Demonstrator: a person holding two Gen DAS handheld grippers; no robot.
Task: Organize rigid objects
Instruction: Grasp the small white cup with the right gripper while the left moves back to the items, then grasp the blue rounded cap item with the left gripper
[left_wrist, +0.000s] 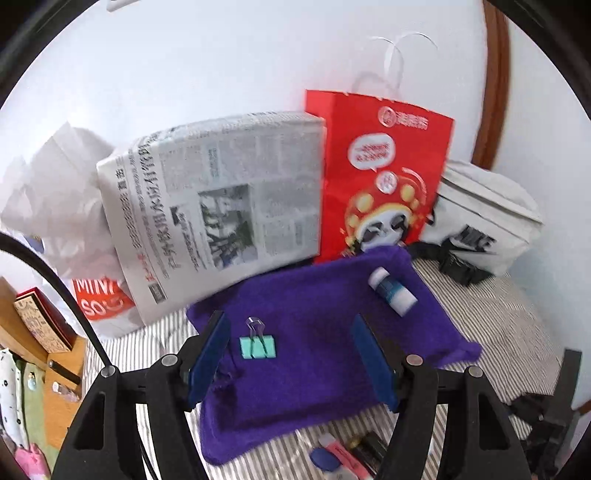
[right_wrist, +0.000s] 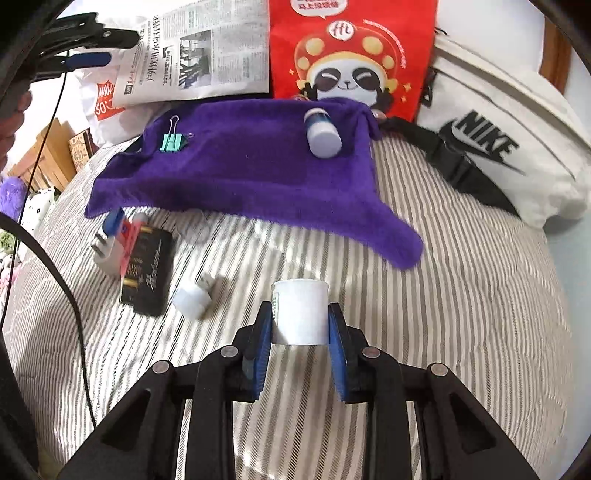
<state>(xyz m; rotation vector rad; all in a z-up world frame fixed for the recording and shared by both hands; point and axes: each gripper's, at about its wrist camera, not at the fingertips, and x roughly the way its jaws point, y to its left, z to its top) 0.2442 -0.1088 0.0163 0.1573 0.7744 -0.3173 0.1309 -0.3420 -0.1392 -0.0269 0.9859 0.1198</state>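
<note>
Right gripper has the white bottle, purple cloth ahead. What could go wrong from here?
1. The white bottle is pinched only at its lower end by the right gripper; it may tip or slip in transit.
2. The glue stick lies on its side on the purple cloth; a bump could roll it.
3. The left gripper hangs open over the cloth near the binder clip; the two could collide.

Setting: a home bedroom. Work surface is a bed with grey-and-white striped quilted bedding (right_wrist: 443, 277), set against a plain white wall (left_wrist: 221, 66). Leaning along the wall: folded newspaper (left_wrist: 221, 199), red paper gift bag with cartoon panda print (right_wrist: 351, 55), white canvas Nike waist bag (right_wrist: 498, 147). Beside the bed at left, a wooden bedside cabinet (left_wrist: 55, 387).
</note>
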